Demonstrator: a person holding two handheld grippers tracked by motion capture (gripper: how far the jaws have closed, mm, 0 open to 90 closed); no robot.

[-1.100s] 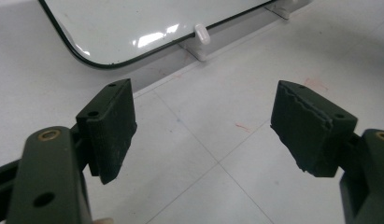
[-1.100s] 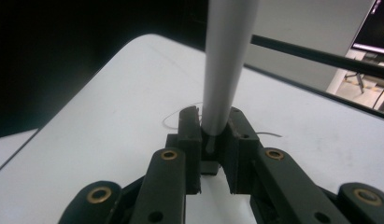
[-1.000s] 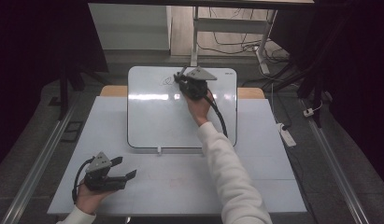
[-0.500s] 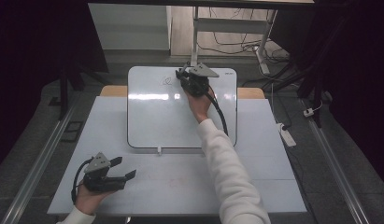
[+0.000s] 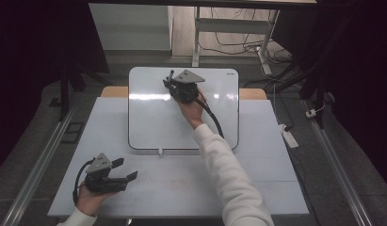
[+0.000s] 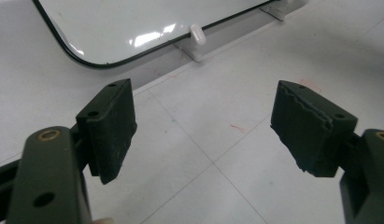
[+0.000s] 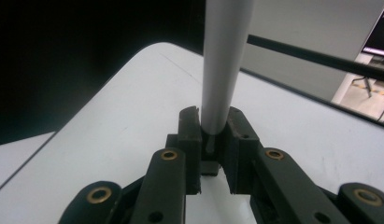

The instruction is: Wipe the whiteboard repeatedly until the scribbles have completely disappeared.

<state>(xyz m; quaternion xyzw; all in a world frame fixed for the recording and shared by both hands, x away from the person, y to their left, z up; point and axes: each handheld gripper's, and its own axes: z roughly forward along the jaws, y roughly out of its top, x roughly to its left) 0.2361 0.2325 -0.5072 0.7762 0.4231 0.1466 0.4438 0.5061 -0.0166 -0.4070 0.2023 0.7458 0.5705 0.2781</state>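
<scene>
A grey marker (image 7: 224,60) was clamped in the right gripper (image 5: 174,81), its two black jaws closed tight on its lower end. Seen along those jaws in the right gripper view, the marker was a plain, smooth, pale grey cylinder, narrowing slightly toward the clamped end and rising away from the jaws. In the high view it showed as a short dark stub (image 5: 171,75) sticking out from the gripper's far left side. No print or label could be read on its barrel.

The marker hung over the far part of a whiteboard (image 5: 153,122), a white panel with rounded corners and a thin dark rim, lying flat on the far middle of the table (image 5: 257,183). Whether the tip touched the board I could not tell. A small dark mark sat near the board's far right corner (image 5: 230,72), perhaps a maker's name, too small to read. The board's surface was glossy and threw back a streak of light; I made out no writing on it. A little white clip (image 6: 197,33) stood at the middle of the board's near edge.

The left gripper (image 5: 123,170) rested at the near left of the table in the person's left hand (image 5: 90,197), well apart from the board, its jaws spread wide with nothing between them.
</scene>
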